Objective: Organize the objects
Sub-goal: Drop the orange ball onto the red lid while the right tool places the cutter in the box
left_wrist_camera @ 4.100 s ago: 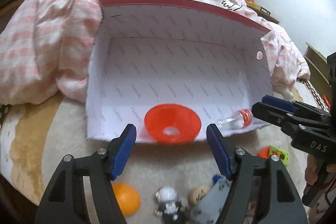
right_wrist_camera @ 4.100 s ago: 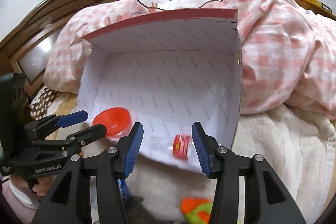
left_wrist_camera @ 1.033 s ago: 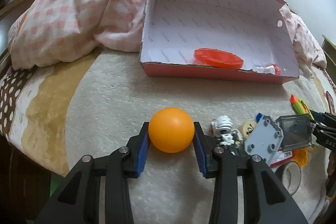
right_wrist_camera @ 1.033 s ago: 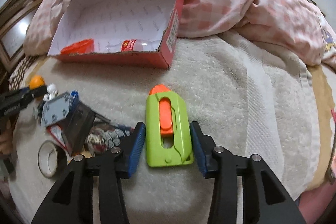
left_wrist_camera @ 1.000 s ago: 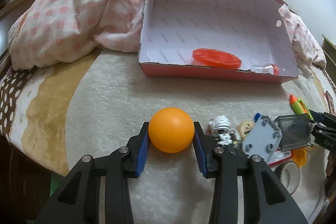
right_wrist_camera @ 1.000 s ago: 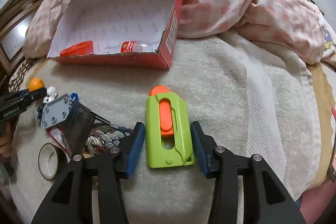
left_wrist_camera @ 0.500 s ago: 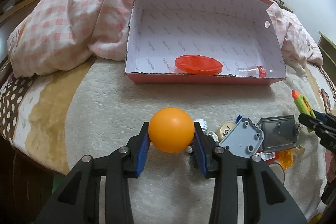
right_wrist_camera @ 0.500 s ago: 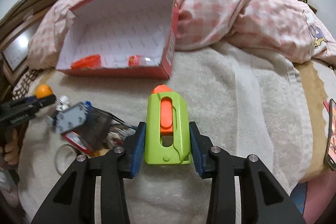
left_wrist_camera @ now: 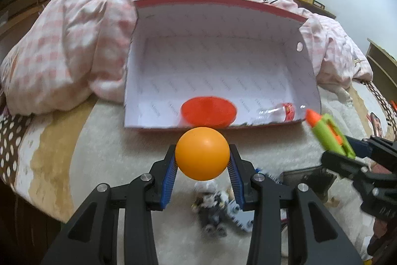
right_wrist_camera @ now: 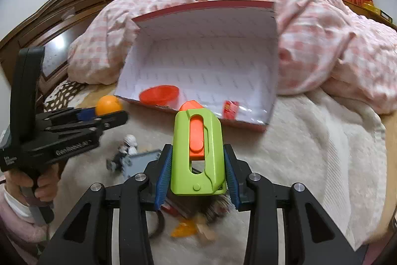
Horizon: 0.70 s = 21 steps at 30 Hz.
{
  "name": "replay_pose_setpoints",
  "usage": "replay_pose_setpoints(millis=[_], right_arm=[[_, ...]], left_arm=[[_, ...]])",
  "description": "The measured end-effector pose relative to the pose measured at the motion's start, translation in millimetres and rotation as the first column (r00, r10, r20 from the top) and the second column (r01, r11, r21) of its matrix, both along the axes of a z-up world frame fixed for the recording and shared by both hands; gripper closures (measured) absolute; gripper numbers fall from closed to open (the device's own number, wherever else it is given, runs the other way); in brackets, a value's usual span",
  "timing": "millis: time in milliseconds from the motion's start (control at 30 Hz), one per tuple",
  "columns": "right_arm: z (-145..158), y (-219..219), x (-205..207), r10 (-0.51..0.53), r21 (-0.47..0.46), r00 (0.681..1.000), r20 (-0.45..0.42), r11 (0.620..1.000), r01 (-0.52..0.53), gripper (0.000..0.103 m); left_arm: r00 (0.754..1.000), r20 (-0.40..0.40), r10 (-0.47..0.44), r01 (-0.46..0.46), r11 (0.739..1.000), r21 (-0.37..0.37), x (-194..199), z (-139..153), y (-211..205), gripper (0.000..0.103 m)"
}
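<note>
My left gripper (left_wrist_camera: 202,170) is shut on an orange ball (left_wrist_camera: 202,157) and holds it above the bed, just in front of the red box (left_wrist_camera: 218,46). My right gripper (right_wrist_camera: 197,174) is shut on a green and orange toy knife (right_wrist_camera: 197,153), also lifted, in front of the box (right_wrist_camera: 206,56). The box is open, white inside, and holds a red bowl (left_wrist_camera: 208,113) and a small clear bottle with a red label (left_wrist_camera: 280,112). The knife (left_wrist_camera: 327,133) and right gripper (left_wrist_camera: 347,155) show at the right of the left wrist view. The ball (right_wrist_camera: 108,104) and left gripper (right_wrist_camera: 109,113) show in the right wrist view.
A small figure (right_wrist_camera: 126,145), a grey block (right_wrist_camera: 140,162), a dark clear case (left_wrist_camera: 307,175) and other small items lie on the cream blanket (right_wrist_camera: 297,160) below the grippers. A pink checked duvet (left_wrist_camera: 62,54) is heaped behind the box. A wooden headboard (right_wrist_camera: 74,6) stands at the left.
Both grippers have lifted their objects off the blanket and moved toward the box. The ball and the knife now sit higher and nearer the box's front edge.
</note>
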State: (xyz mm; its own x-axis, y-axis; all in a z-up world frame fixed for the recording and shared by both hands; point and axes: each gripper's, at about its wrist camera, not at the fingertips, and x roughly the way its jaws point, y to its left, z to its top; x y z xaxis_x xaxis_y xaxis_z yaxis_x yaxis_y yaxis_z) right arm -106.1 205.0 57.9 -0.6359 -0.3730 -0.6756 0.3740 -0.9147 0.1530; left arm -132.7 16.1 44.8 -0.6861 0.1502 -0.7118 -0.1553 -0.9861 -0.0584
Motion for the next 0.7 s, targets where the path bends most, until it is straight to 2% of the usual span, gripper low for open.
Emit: replay_pose_setpoints(millis=[300, 700], right_arm=[[9, -16, -22, 0.016, -0.026, 1.0, -0.01, 1.0, -0.016, 0.063], [19, -23, -58, 0.003, -0.043, 0.999, -0.033, 0.999, -0.004, 0.063]], left_arm=[[1.0, -0.027, -0.013, 0.012, 1.0, -0.001, -18, 12, 10, 0.064], [0.997, -0.062, 0.035, -0.035, 0.999, -0.006, -53, 22, 4, 0.064]])
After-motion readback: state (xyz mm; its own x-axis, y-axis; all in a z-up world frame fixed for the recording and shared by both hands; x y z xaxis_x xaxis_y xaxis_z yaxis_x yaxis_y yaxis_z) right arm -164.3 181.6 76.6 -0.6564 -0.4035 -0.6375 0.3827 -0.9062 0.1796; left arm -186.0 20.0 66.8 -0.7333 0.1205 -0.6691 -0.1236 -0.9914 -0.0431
